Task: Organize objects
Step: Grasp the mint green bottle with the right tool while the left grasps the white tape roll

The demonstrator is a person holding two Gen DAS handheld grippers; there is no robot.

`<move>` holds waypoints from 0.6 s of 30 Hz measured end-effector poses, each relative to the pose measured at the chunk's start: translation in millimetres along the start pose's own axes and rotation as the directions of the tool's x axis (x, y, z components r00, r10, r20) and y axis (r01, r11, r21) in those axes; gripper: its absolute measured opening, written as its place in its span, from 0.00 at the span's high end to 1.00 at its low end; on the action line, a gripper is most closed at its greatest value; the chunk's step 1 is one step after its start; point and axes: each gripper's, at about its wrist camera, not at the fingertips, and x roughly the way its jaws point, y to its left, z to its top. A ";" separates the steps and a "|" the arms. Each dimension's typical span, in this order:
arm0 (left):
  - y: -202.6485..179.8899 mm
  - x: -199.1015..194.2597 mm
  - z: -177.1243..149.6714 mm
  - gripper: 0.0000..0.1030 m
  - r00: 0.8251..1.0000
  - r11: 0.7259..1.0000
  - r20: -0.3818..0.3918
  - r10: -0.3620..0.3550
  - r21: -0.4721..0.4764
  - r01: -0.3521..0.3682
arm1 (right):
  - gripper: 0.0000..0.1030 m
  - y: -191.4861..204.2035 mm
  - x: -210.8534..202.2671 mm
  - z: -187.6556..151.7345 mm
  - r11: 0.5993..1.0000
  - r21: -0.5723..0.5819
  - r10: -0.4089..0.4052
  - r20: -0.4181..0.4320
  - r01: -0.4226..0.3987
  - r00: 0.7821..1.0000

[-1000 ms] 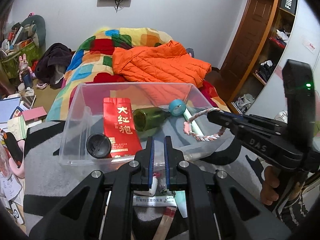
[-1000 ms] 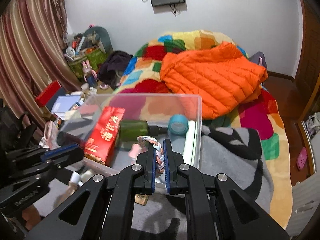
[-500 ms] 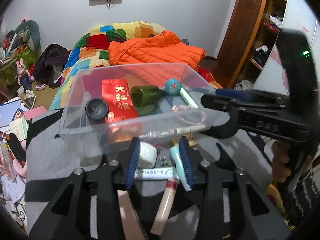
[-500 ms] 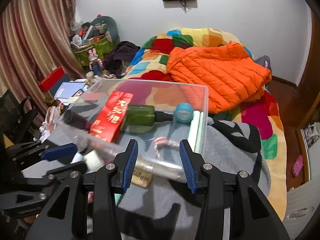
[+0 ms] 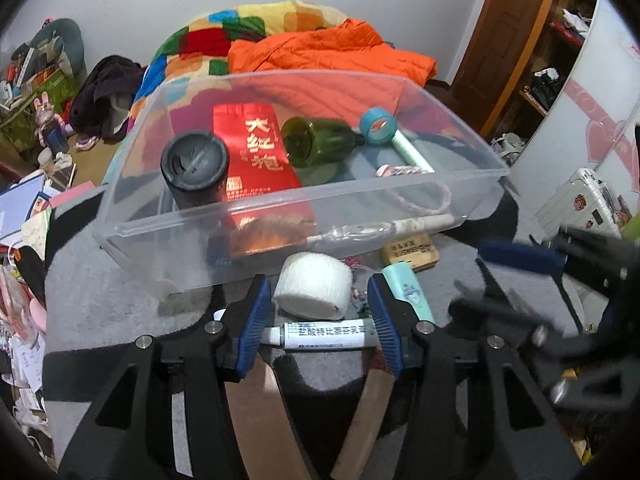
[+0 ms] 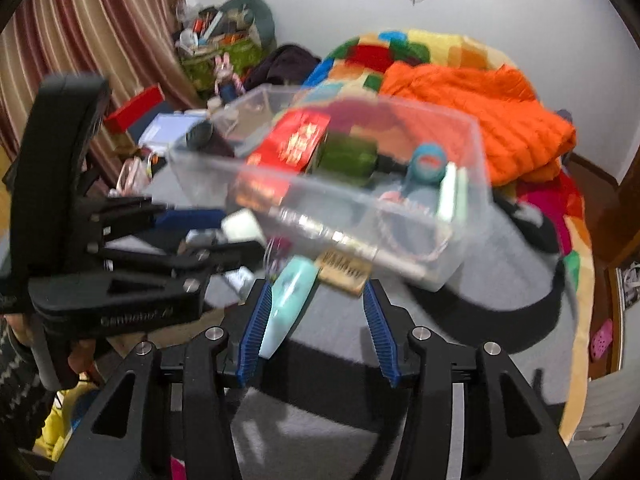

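A clear plastic bin [image 5: 280, 236] on the grey blanket holds a red packet [image 5: 252, 152], a green bottle [image 5: 316, 142], a teal tape roll [image 5: 378, 126], a black cylinder [image 5: 194, 166] and a braided rope [image 5: 416, 196]. In front of it lie a white gauze roll [image 5: 314, 290], an ointment tube [image 5: 324, 334], a mint tube [image 5: 408, 292] and a wooden tag [image 5: 410, 250]. My left gripper [image 5: 319, 296] straddles the gauze roll without touching it, jaws opening. My right gripper [image 6: 316, 294] hangs over the mint tube [image 6: 288, 300] near the tag [image 6: 344, 274], jaws opening, nothing gripped.
Two wooden sticks [image 5: 256, 412] lie under my left gripper. An orange jacket [image 5: 328, 50] and a patchwork quilt [image 5: 224, 32] cover the bed behind the bin. Papers and boxes [image 5: 24, 208] crowd the floor on the left. A wooden door [image 5: 504, 36] stands at the right.
Both grippers went from shut to open and sank toward the items in front of the bin. The right one let go of the braided rope, which now lies in the bin.
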 end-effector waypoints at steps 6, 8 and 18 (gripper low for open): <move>15.0 4.3 -4.1 0.58 0.999 0.997 0.014 -0.045 -0.060 0.045 | 0.57 3.7 23.4 -8.6 0.998 0.025 0.052 -0.066 -0.050 0.996; 18.4 1.5 -6.0 0.62 0.997 0.994 0.023 -0.073 -0.081 0.075 | 0.57 4.4 28.5 -8.7 0.998 0.038 0.061 -0.072 -0.058 0.996; 10.7 -27.8 -15.2 0.63 0.992 0.996 0.109 -0.061 -0.050 0.067 | 0.75 2.5 35.7 -8.2 0.997 0.053 0.058 -0.071 -0.054 0.996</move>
